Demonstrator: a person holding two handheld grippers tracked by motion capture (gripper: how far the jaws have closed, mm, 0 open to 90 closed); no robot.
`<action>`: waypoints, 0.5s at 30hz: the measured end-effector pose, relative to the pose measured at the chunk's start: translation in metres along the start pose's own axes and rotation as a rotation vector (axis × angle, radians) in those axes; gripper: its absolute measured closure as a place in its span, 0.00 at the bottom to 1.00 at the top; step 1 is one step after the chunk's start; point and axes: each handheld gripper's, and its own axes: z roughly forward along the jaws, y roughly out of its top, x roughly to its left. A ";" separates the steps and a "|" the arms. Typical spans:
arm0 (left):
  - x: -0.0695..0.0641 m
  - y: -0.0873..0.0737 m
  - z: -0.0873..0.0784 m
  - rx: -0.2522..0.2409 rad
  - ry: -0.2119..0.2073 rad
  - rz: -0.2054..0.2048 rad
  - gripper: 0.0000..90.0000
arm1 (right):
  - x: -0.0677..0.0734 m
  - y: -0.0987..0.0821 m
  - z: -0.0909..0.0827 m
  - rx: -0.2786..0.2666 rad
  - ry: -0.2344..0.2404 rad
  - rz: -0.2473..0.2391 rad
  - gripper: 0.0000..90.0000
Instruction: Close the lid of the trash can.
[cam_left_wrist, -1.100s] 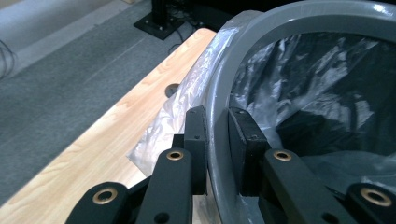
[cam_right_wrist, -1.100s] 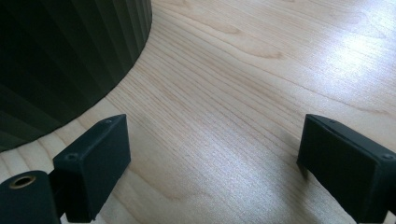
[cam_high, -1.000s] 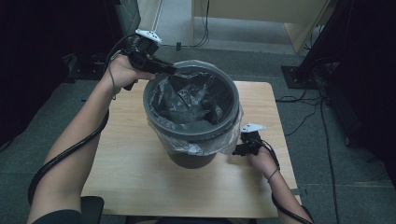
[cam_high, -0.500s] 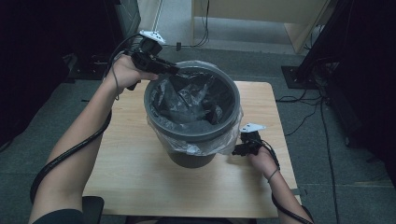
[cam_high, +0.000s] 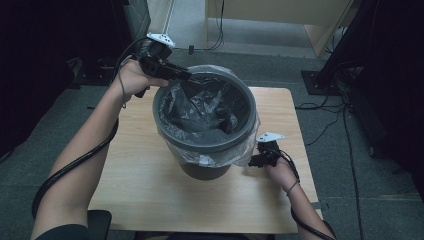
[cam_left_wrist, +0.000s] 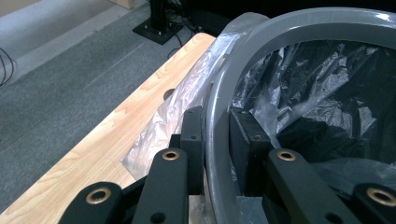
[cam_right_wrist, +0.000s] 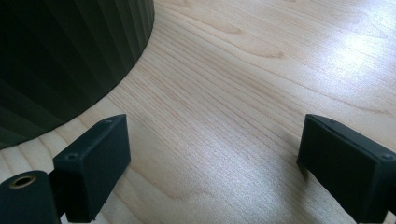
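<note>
Left gripper view | left gripper (cam_left_wrist: 215, 140) clamped on bin (cam_high: 210, 145) rim, liner (cam_left_wrist: 322, 93) between | bin stiff, light; liner thin, slippery: grip rim | right gripper (cam_right_wrist: 212, 163) jaws apart, empty.

Left claw (cam_left_wrist: 215, 135) nearly closed; right claw (cam_right_wrist: 212, 168) wide.

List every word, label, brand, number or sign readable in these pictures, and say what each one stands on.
None: no readable text in any of the three views.
Grey bin: no label or brand on the rim or wall.
Clear plastic liner and black bag: no print.
Wooden table: bare wood grain.
Left gripper and right gripper: plain black jaws, no marking.
</note>
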 end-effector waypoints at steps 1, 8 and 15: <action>0.000 -0.001 -0.001 0.000 -0.001 -0.002 0.84 | 0.000 0.000 0.000 0.000 0.000 0.000 0.09; 0.001 -0.002 -0.002 -0.019 -0.001 -0.007 0.81 | 0.000 0.000 0.000 0.000 0.000 0.000 0.09; -0.002 0.002 0.005 -0.008 0.001 0.009 0.83 | 0.000 0.000 0.000 0.000 0.000 0.000 0.09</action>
